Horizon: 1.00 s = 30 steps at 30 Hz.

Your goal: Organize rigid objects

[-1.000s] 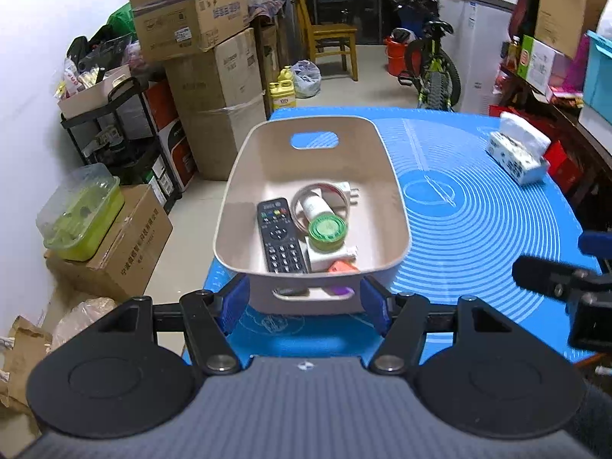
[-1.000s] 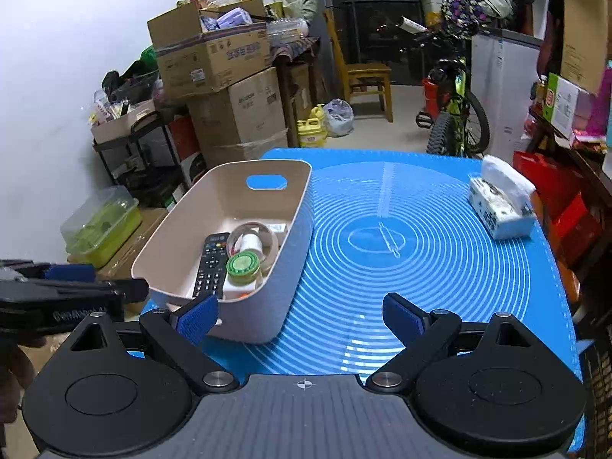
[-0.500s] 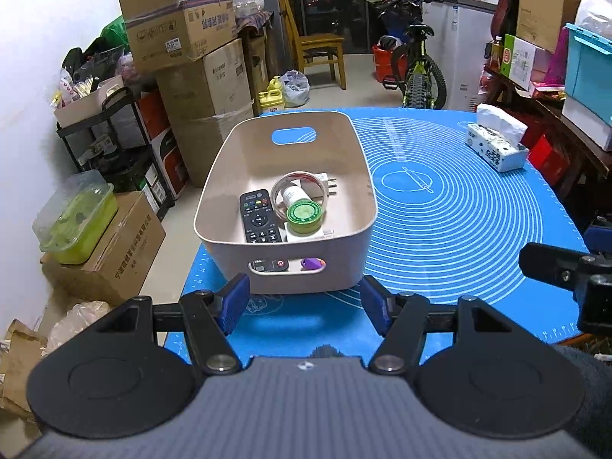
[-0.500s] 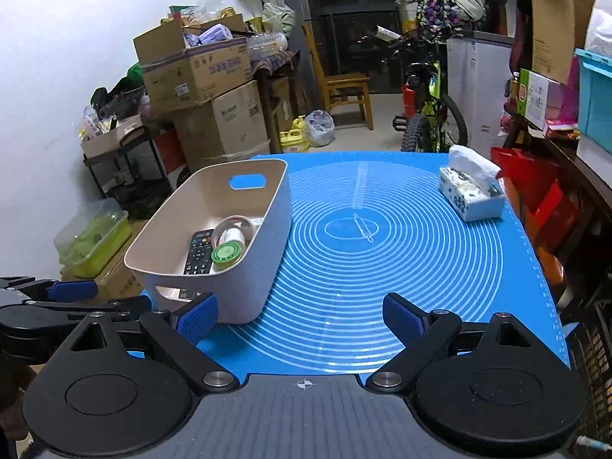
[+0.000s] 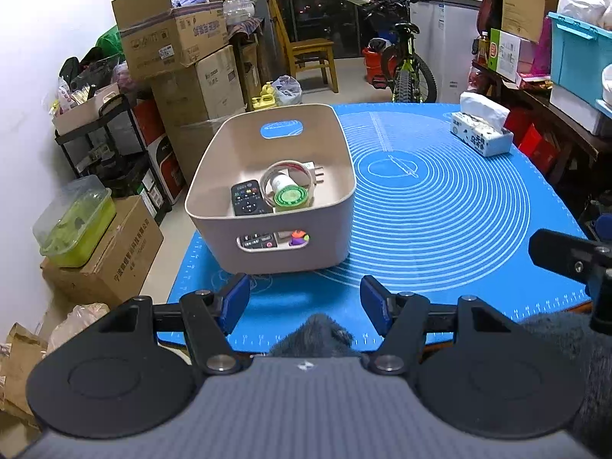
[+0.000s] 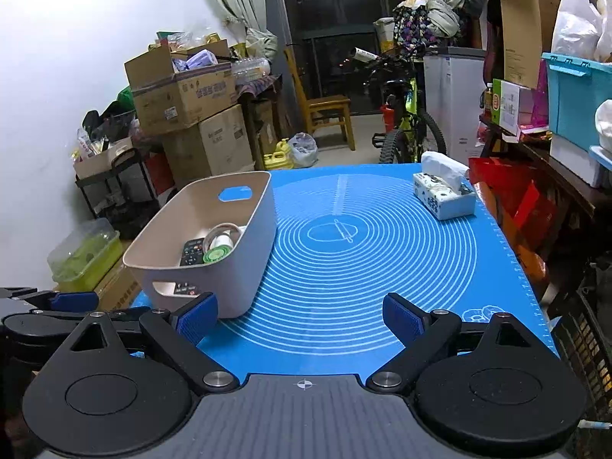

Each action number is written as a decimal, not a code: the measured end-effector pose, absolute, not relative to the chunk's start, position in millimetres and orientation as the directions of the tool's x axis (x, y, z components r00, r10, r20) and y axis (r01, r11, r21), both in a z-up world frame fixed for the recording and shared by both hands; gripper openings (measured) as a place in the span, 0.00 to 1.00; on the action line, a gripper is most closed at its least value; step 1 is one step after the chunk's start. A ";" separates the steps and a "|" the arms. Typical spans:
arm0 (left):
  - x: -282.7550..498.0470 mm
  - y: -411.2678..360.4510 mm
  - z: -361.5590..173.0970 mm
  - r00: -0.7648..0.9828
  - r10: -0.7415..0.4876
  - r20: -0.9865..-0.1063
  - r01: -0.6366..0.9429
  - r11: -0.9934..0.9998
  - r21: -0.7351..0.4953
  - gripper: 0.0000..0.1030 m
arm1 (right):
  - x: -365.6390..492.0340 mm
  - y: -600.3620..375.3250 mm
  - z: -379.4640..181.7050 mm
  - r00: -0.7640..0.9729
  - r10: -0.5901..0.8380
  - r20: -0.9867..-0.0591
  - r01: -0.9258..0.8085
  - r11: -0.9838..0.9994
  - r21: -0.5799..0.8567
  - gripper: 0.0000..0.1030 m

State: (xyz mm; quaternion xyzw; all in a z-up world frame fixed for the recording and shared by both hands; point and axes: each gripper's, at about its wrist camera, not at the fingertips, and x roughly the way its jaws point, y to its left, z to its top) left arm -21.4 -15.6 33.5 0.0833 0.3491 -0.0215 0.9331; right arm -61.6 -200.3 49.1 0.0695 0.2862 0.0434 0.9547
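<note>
A beige plastic bin (image 5: 329,237) stands on the left part of the blue mat (image 5: 440,206). In it lie a black remote (image 5: 246,201), a white bottle with a green cap (image 5: 289,196), a clear tape ring (image 5: 285,166) and a white plug (image 5: 317,174). My left gripper (image 5: 305,298) is open and empty, just short of the bin's near wall. My right gripper (image 6: 300,315) is open and empty over the mat's near edge, right of the bin (image 6: 252,267). The left gripper shows at the lower left of the right wrist view.
A tissue box (image 5: 482,134) sits at the mat's far right, also in the right wrist view (image 6: 443,195). Stacked cardboard boxes (image 5: 183,61), a shelf cart and a green-lidded container (image 5: 74,222) stand left of the table. A bicycle (image 5: 401,65) and chair stand beyond it.
Both grippers have pulled back toward me and away from the bin, which now looks smaller. Both stay open and empty. The bin and its contents have not moved.
</note>
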 end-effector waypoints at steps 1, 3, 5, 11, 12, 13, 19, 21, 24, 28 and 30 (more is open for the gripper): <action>-23.4 -16.0 32.2 0.756 0.021 -0.654 0.097 0.985 0.144 0.63 | -64.2 -200.1 47.8 0.834 0.119 -0.538 -0.043 0.987 0.152 0.91; -26.2 -16.3 30.2 0.756 0.024 -0.654 0.095 0.985 0.146 0.63 | -68.5 -199.5 45.8 0.838 0.114 -0.534 -0.041 0.988 0.146 0.91; -28.2 -16.2 29.8 0.759 0.026 -0.650 0.093 0.985 0.147 0.63 | -71.9 -200.6 44.3 0.842 0.109 -0.528 -0.037 0.989 0.144 0.91; -33.0 -16.1 26.6 0.768 0.038 -0.639 0.082 0.984 0.158 0.63 | -80.3 -198.4 39.6 0.852 0.108 -0.512 -0.043 0.990 0.137 0.91; -34.4 -16.1 25.5 0.770 0.040 -0.637 0.083 0.983 0.161 0.63 | -80.8 -197.1 39.1 0.853 0.108 -0.510 -0.046 0.990 0.133 0.91; -36.0 -16.6 24.2 0.772 0.042 -0.634 0.084 0.982 0.168 0.63 | -80.2 -195.6 39.7 0.854 0.108 -0.508 -0.050 0.991 0.127 0.91; -37.4 -15.4 22.4 0.775 0.037 -0.630 0.082 0.984 0.159 0.63 | -85.0 -186.3 40.0 0.870 0.103 -0.483 -0.073 0.994 0.081 0.91; -37.2 -14.2 21.9 0.775 0.035 -0.632 0.079 0.985 0.152 0.63 | -86.7 -183.6 39.7 0.873 0.103 -0.476 -0.079 0.994 0.070 0.91; -37.2 -14.3 21.5 0.776 0.036 -0.630 0.078 0.985 0.152 0.63 | -86.8 -182.5 39.1 0.873 0.103 -0.477 -0.082 0.995 0.065 0.91; -36.6 -14.5 20.5 0.778 0.034 -0.628 0.077 0.986 0.149 0.63 | -86.2 -184.9 37.9 0.871 0.103 -0.480 -0.077 0.994 0.074 0.91; -36.0 -14.5 20.1 0.776 0.032 -0.630 0.077 0.987 0.144 0.63 | -85.5 -184.8 37.2 0.870 0.103 -0.483 -0.077 0.994 0.073 0.91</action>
